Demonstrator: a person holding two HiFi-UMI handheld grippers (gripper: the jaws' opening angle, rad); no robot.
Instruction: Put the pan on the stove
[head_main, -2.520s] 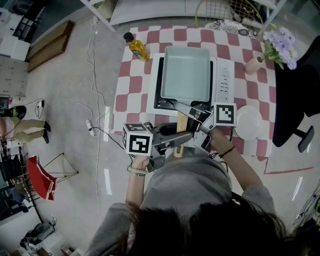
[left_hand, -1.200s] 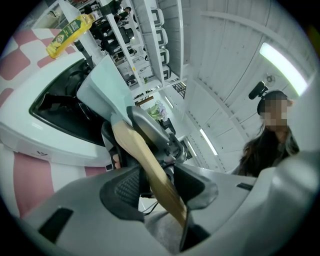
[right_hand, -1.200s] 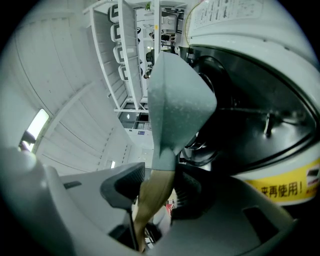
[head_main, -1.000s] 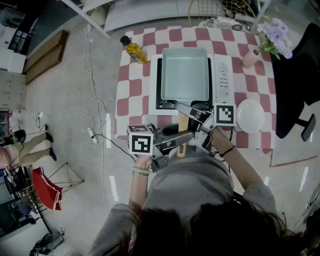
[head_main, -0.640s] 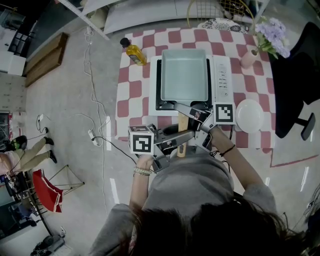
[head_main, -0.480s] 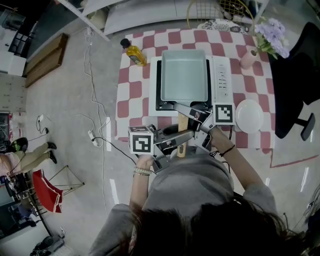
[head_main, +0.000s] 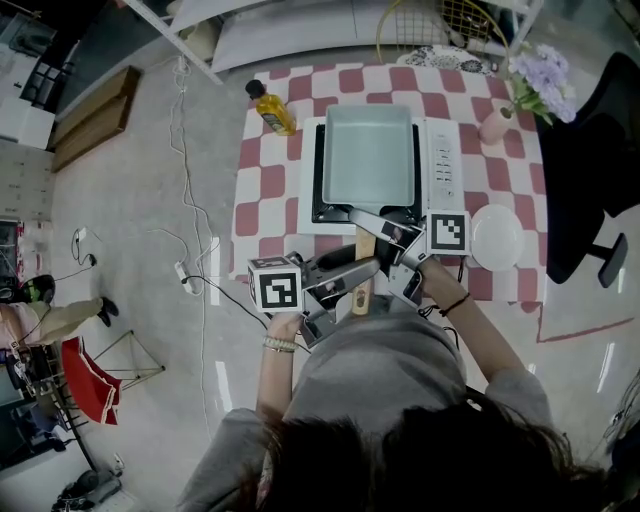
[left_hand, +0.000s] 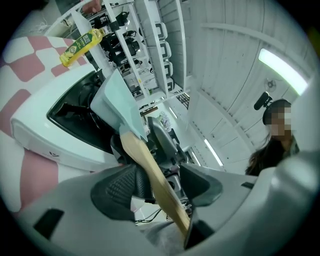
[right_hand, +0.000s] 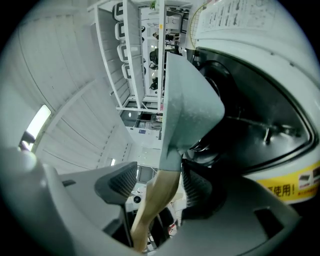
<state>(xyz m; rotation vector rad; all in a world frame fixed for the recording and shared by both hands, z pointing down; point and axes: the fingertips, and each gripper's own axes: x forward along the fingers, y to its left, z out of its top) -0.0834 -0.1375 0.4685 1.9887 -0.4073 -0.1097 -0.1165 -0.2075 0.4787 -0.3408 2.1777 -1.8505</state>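
Head view: pan (head_main: 368, 155) sat square on stove (head_main: 445, 165), mid counter (head_main: 262, 190).
L tool (left_hand: 160, 184): my jaws were opening, handle (left_hand: 142, 160) btwn.
R tool (right_hand: 157, 187): same, opening off handle.
Tip: needed to back both straight off, no nudge.

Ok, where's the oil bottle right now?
In the head view the oil bottle sits at the far left corner of the checked table, just left of the stove.

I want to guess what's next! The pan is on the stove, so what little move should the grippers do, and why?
Probably slide both grippers back off the wooden handle. The pan rests on the stove, and the jaws of the left gripper and right gripper are opening with it between them, so placing looks done.
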